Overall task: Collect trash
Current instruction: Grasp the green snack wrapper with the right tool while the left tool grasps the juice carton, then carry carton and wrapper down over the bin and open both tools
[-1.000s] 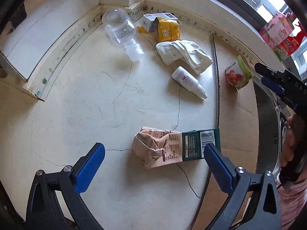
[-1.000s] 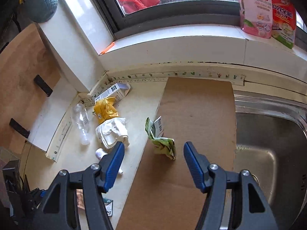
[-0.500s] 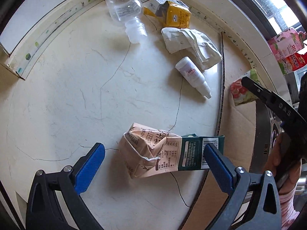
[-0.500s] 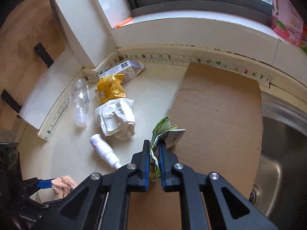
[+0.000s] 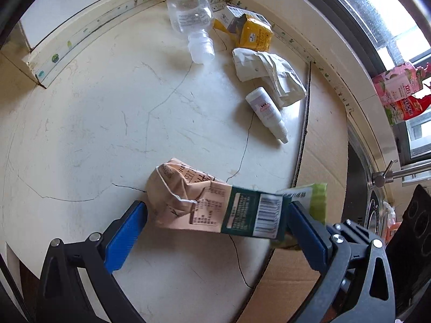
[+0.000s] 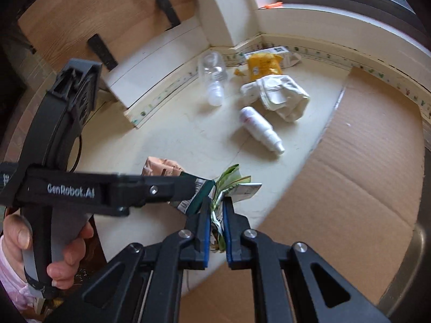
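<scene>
**While two pieces are gripped, five remain on the counter**

While the right gripper (image 6: 215,226) is clamped narrow on a green wrapper (image 6: 231,179), the left gripper (image 5: 212,226) pinches the crumpled carton (image 5: 215,207) at its ends. Uncollected at twelve to one o'clock: clear bottle (image 5: 190,17), yellow packet (image 5: 254,33), small box (image 5: 231,16), crumpled paper (image 5: 269,74), white bottle (image 5: 265,111). Cracked pale counter (image 5: 107,123), cardboard sheet (image 6: 363,188) at three o'clock, window corner. No bin visible.

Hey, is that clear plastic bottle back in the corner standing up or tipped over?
Tipped over. The clear plastic bottle lies on its side on the counter, its white cap end pointing away from the corner toward the camera.
</scene>
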Motion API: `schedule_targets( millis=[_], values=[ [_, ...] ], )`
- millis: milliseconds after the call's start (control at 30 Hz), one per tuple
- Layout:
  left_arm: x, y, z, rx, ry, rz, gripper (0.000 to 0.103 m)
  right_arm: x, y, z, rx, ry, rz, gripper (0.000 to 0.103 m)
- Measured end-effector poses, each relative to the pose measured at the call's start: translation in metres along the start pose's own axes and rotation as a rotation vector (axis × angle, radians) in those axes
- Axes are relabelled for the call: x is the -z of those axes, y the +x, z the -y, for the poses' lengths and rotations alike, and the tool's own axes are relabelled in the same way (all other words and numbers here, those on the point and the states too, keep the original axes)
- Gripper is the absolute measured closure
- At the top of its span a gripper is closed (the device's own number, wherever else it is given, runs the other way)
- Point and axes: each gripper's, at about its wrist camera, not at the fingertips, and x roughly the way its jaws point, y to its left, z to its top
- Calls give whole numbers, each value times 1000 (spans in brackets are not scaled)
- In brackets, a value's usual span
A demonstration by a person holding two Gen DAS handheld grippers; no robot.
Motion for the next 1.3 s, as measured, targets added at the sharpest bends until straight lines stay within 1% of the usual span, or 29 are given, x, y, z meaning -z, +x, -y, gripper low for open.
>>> schedule_targets(
  millis=[167,267,333,400,467,500,533,567,600,633,667,700,733,900,1000,1300],
  values=[
    [-4,-15,-14,-27,-44,46,1,11,8,-25,-95,-6,-22,95],
    [-6,-19,-23,-45,-81,53,1,14,10,-30,-145,14,-33,95],
    [-5,-21,-32,-71,-102,48,1,16,10,-30,-166,36,-36,95],
    [-4,-18,-34,-114,-124,39,7,17,10,-27,-168,64,-36,95],
    [-2,-12,-37,-141,-142,16,17,18,8,-22,-163,96,-30,95],
    [0,-7,-37,-148,-151,1,21,18,7,-20,-161,107,-25,95],
    [1,-3,-38,-152,-162,-12,28,19,5,-17,-157,118,-22,95],
    [2,-1,-40,-148,-174,-21,32,19,3,-15,-154,126,-18,95],
    [2,-3,-39,-158,-171,-3,36,20,1,-13,-152,132,-13,95],
    [2,-4,-39,-158,-168,0,45,20,-1,-12,-148,136,-8,95],
    [2,-4,-39,-149,-172,-1,52,21,-2,-11,-144,139,-7,95],
    [3,-5,-40,-141,-178,0,56,21,-3,-10,-141,142,-7,95],
    [3,-7,-41,-136,-178,4,67,22,-4,-11,-138,145,-6,95],
    [13,-28,-37,-154,-117,50,67,26,-11,-20,-122,145,9,95],
    [22,-46,-40,-151,-88,71,67,31,-16,-30,-117,142,18,95],
    [69,-104,-65,-118,-2,118,67,57,-44,-86,-84,119,68,95]
  ],
)
